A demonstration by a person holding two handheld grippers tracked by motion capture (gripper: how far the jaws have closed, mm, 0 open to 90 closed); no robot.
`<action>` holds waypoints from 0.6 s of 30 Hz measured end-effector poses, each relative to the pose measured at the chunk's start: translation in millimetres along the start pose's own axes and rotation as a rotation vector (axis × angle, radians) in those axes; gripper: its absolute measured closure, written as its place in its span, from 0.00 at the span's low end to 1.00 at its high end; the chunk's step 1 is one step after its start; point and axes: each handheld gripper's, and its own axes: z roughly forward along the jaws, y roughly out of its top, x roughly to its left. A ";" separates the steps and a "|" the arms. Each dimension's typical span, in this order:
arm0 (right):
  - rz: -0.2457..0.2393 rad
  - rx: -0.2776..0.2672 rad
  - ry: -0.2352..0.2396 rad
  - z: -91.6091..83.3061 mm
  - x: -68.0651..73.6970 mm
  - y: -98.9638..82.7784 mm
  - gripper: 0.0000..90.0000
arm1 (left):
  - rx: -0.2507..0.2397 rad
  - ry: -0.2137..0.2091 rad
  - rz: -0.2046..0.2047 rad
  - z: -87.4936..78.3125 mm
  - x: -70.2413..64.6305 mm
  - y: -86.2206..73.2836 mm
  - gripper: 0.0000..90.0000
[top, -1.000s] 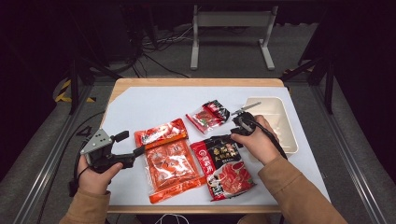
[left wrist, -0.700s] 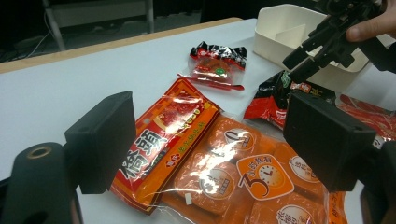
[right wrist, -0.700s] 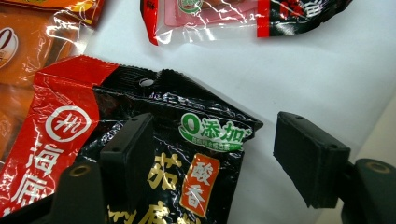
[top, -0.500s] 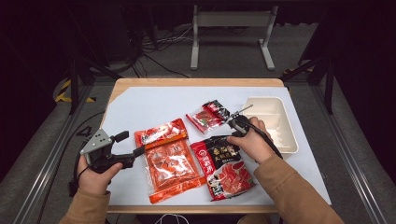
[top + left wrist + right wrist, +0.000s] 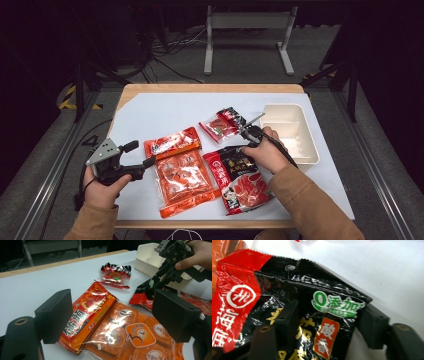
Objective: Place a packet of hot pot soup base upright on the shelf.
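Observation:
A black-and-red sauce packet lies at the table's front, right of centre. My right gripper is down at its top corner. Its jaws have just been closing, and they still stand apart, open, with the packet's corner between them: one jaw over the printed face, the other past the packet's edge. My left gripper is open and holds nothing. It points at an orange-red packet and a large clear pack of orange blocks.
A small red-and-black packet lies behind the others. A white divided tray stands at the right. The white mat covers a wooden table, with black frames and cables beyond.
My right hand has come down and to the left, from beside the tray onto the top of the black-and-red packet. The left hand has stayed where it was.

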 end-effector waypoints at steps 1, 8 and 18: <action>0.005 0.004 0.001 -0.5 -1.3 0.4 0.49 | 0.000 0.000 0.000 0.1 0.0 -0.1 0.20; 0.027 0.028 0.004 -3.0 -3.6 0.3 0.70 | 0.001 0.002 0.004 1.0 0.1 -0.3 0.20; -0.006 0.023 -0.012 -11.7 -0.5 2.1 0.97 | 0.002 0.000 -0.007 1.4 0.8 -0.4 0.20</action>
